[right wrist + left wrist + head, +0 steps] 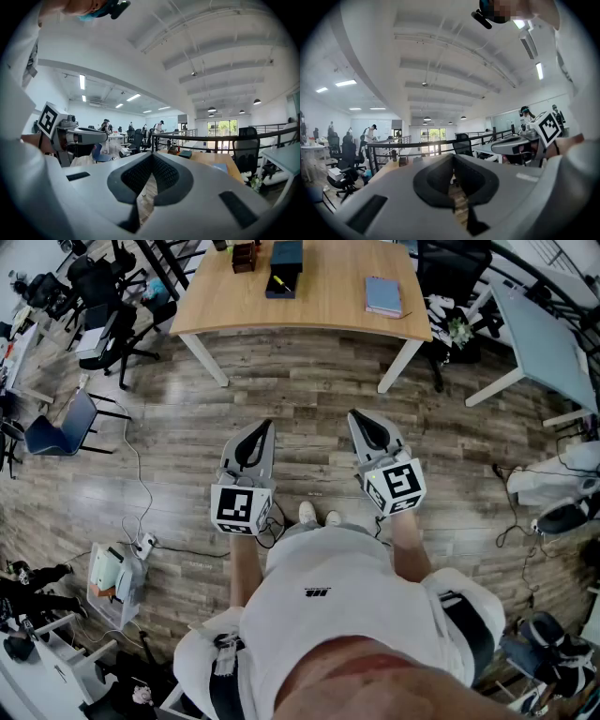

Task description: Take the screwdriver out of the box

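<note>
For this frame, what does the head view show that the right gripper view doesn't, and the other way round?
Only the head view: the person's white shoes and a white cable trailing over the floor. Only the right gripper view: the white ceiling lamps and the black metal railing. Both: the light wooden table, the dark blue box on it, and the left gripper, jaws together.

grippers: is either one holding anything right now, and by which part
Nothing is held: the left gripper and the right gripper are both shut and empty.
</note>
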Available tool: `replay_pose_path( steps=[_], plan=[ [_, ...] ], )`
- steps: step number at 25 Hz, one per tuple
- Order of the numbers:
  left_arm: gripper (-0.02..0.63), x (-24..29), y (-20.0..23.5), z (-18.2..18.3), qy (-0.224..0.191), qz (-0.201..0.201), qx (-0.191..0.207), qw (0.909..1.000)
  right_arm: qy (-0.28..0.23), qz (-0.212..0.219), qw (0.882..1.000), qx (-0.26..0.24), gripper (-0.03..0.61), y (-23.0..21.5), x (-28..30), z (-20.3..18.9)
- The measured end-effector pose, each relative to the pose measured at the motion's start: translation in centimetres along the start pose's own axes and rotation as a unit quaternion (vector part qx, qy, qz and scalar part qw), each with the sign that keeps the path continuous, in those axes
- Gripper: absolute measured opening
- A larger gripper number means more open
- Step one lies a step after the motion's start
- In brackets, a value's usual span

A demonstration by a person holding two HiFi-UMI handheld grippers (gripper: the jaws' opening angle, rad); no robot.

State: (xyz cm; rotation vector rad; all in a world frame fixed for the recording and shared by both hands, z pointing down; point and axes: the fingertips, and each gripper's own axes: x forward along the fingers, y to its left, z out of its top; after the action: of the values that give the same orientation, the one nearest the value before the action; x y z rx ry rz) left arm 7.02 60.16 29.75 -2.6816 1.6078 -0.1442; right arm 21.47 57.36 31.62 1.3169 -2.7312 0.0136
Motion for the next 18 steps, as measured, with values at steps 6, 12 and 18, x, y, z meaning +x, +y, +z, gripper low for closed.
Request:
replay_pose_path(
  steps=[6,12,18],
  plan=[
    [0.011,1.0,2.0,-0.5,-0.003,-0.001,-0.001,1.0000,-0.016,0.006,1.000,-0.001,-0.005,0.5,2.1,0.4],
    [0.011,1.7,4.3,-0.6,-0.015,-0.004,-0.004,0.9999,-0.014,0.010,1.000,-0.012,-0.005,2.1,4.8,0.7],
    [0.011,2.5,6.5,-1.6,-0.016,-0.004,-0.004,0.9999,-0.013,0.017,1.000,-0.018,-0.005,3.0,7.2,0.3]
  ],
)
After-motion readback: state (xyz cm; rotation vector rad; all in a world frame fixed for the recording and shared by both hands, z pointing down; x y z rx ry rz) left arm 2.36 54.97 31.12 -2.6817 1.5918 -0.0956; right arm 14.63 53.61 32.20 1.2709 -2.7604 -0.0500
